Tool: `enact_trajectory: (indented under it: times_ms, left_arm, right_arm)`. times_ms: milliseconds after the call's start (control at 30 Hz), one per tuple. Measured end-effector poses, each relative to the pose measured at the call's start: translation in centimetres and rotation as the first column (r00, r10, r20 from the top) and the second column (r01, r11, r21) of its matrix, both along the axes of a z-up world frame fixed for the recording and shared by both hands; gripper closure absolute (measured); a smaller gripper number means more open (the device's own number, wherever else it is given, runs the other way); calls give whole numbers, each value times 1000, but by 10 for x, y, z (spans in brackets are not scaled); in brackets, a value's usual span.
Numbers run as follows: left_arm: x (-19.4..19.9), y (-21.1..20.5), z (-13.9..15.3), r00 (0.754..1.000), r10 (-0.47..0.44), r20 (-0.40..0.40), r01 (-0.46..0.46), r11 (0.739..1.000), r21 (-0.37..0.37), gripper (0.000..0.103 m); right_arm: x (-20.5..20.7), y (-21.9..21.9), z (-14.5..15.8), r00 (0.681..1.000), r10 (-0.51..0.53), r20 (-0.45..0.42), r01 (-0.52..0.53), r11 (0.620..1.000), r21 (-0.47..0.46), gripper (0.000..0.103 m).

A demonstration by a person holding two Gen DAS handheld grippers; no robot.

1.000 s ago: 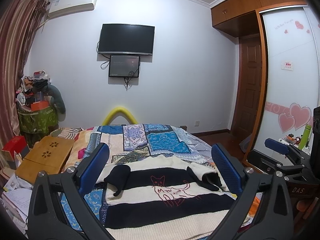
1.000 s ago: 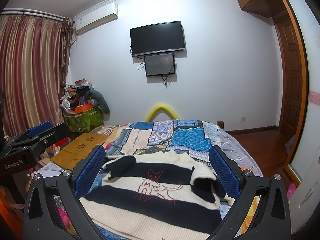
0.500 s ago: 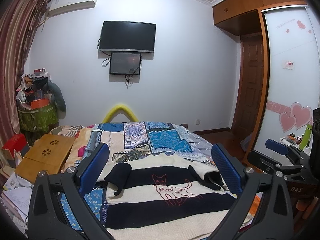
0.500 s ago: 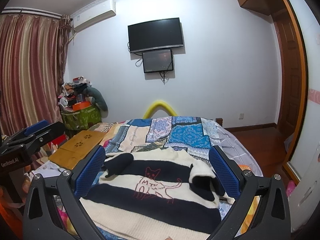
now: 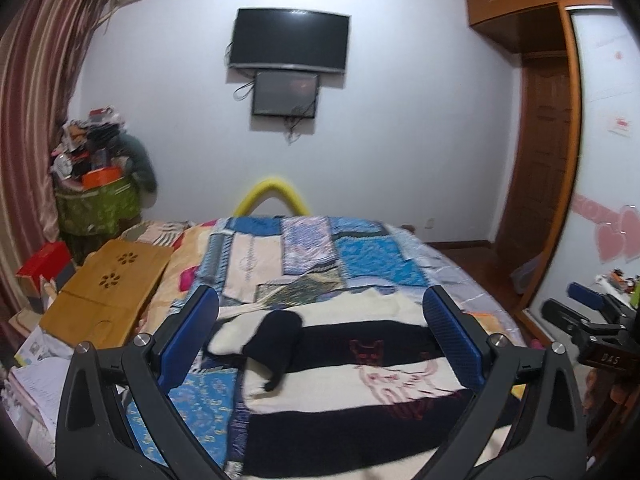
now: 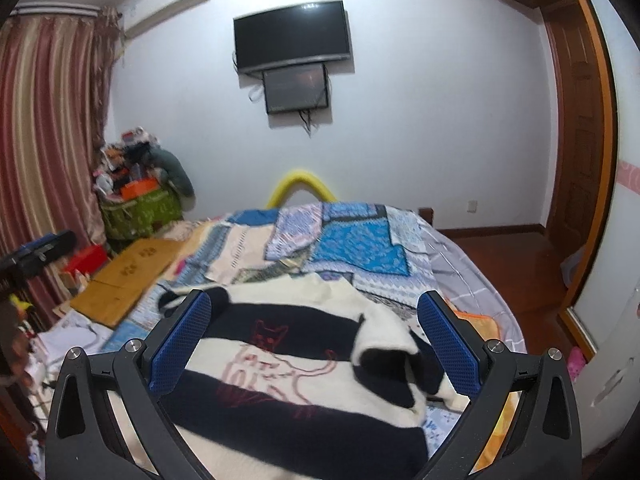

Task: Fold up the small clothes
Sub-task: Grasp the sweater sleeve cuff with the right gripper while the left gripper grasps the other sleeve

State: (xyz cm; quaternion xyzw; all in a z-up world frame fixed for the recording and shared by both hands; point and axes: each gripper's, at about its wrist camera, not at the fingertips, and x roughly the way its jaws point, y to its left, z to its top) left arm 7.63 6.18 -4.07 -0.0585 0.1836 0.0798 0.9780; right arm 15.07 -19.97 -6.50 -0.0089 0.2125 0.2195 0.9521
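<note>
A small black-and-cream striped sweater (image 5: 352, 396) (image 6: 288, 384) with a red cat outline lies flat on the bed, both sleeves folded in over its front. My left gripper (image 5: 320, 344) hovers open above the sweater's left side, over the black-cuffed left sleeve (image 5: 276, 344). My right gripper (image 6: 314, 344) hovers open above the right side, where the folded right sleeve (image 6: 392, 360) lies just inside its right finger. Neither gripper holds or touches cloth. The right gripper (image 5: 588, 316) also shows at the left view's right edge, and the left gripper (image 6: 36, 252) at the right view's left edge.
A patchwork quilt (image 5: 304, 256) covers the bed. A wooden lap table (image 5: 108, 284) lies on its left side, with papers and boxes beside it. Beyond are a cluttered green bin (image 5: 96, 204), curtains, a wall-mounted TV (image 5: 290, 40), and a wardrobe and door (image 5: 548, 168) on the right.
Both grippers have tilted downward and spread apart, the left shifting left and the right shifting right over the sweater. The sweater itself has not moved.
</note>
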Motion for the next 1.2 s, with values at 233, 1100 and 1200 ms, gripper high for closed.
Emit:
enact_trajectory:
  times_ms: [233,1100,1200]
  left_arm:
    - [48,54,-24,988,97,-116,-97,995,8,0]
    - [188,209,-203,745,222,-629,-314,949,-38,0]
    - [206,215,-210,738,223,-637,-299,954,-11,0]
  right_arm:
    - [48,-15,-33,991,-46,-127,41,998,-43,0]
    - [144,-11,-121,894,-26,-447,-38,990,-133,33]
    - [146,-11,-121,901,-38,-433,-30,988,-149,51]
